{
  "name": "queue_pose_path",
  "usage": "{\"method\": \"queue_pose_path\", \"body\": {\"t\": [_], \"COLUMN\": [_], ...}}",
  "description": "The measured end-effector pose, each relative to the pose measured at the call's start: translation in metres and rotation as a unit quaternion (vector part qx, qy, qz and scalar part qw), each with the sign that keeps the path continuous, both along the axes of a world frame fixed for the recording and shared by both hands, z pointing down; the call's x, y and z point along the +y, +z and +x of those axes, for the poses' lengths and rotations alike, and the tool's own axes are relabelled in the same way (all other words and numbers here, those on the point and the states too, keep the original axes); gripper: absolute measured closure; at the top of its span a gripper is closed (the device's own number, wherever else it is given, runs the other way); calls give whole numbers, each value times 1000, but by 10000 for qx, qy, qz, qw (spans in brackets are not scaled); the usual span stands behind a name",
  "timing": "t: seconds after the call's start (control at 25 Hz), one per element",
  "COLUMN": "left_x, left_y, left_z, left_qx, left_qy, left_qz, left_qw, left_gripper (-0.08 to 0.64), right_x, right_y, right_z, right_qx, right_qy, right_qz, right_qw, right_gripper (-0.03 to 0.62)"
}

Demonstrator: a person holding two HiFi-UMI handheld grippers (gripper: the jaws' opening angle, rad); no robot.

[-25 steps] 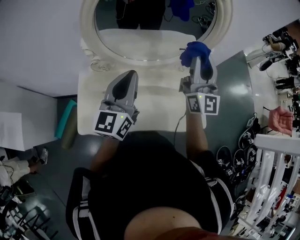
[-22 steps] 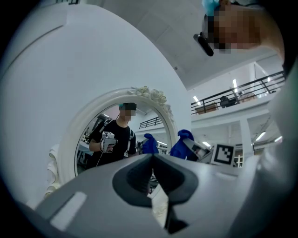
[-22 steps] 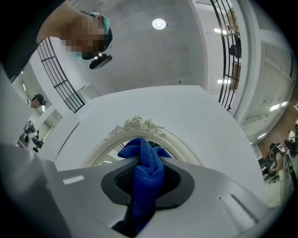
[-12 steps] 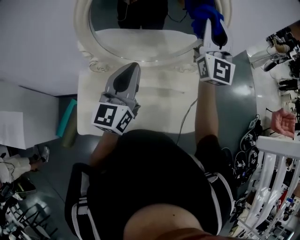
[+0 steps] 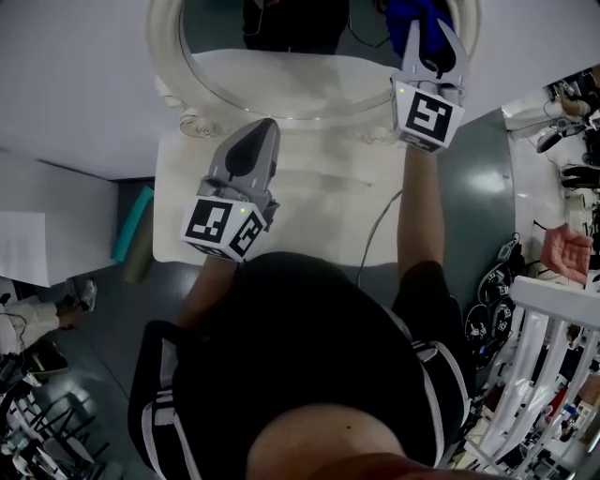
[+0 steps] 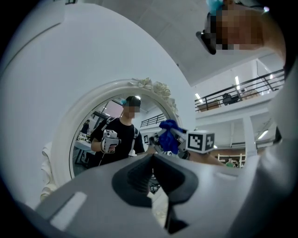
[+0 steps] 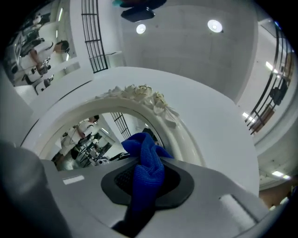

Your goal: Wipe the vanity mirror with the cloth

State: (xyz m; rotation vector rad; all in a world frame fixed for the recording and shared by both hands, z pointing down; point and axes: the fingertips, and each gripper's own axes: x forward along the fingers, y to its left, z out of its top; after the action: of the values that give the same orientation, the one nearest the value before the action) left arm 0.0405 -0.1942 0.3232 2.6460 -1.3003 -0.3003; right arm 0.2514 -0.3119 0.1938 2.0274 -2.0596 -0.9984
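At the moment of inspection the right gripper (image 5: 428, 37) was clamped on the blue cloth (image 5: 413, 13), which stood bunched between its jaws and spilled over past their tips, as the right gripper view confirmed (image 7: 147, 160). That gripper was held high, at the right-hand side of the oval vanity mirror (image 5: 281, 70), with the cloth against or just in front of the glass near the ornate white frame (image 5: 165, 70). Whether cloth and glass were in contact could not be established from any view. The left gripper (image 5: 257, 142) hung low over the white table top (image 5: 309, 202), well apart from the cloth. Its jaws were together with nothing between them, and its own view faced the mirror (image 6: 88, 139), in which the cloth and the right gripper were reflected. A thin cable (image 5: 371, 242) lay across the table towards the person. Assessment: the fetching part of the task appeared complete, since the cloth was in the grip and at the mirror. The wiping itself appeared to be at its start or in its first stroke along the right edge. The glass showed no streaks, smears or cleaned patches from which wiped and unwiped areas could be told apart. On that evidence, most of the glass, including its centre and left side, was judged outstanding.
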Motion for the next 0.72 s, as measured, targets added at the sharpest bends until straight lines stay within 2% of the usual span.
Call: {"method": "queue_pose_path", "body": {"t": [0.12, 0.4, 0.56, 0.72], "left_x": [1, 2, 3, 4], "left_y": [2, 11, 14, 21], "left_z": [3, 8, 11, 13], "left_qx": [-16, -76, -136, -152], "left_qy": [47, 105, 144, 148], "left_qz": [-55, -229, -306, -442], "left_qw": [10000, 9997, 9993, 9988], "left_gripper": [549, 549, 548, 549], "right_x": [1, 6, 9, 10], "right_y": [9, 47, 86, 142], "right_z": [3, 13, 19, 21], "right_qx": [215, 130, 184, 371], "right_qy": [79, -81, -36, 106], "right_qz": [-28, -243, -263, -654], "right_qw": [9997, 9996, 9995, 9971], "right_gripper": [541, 541, 541, 541]}}
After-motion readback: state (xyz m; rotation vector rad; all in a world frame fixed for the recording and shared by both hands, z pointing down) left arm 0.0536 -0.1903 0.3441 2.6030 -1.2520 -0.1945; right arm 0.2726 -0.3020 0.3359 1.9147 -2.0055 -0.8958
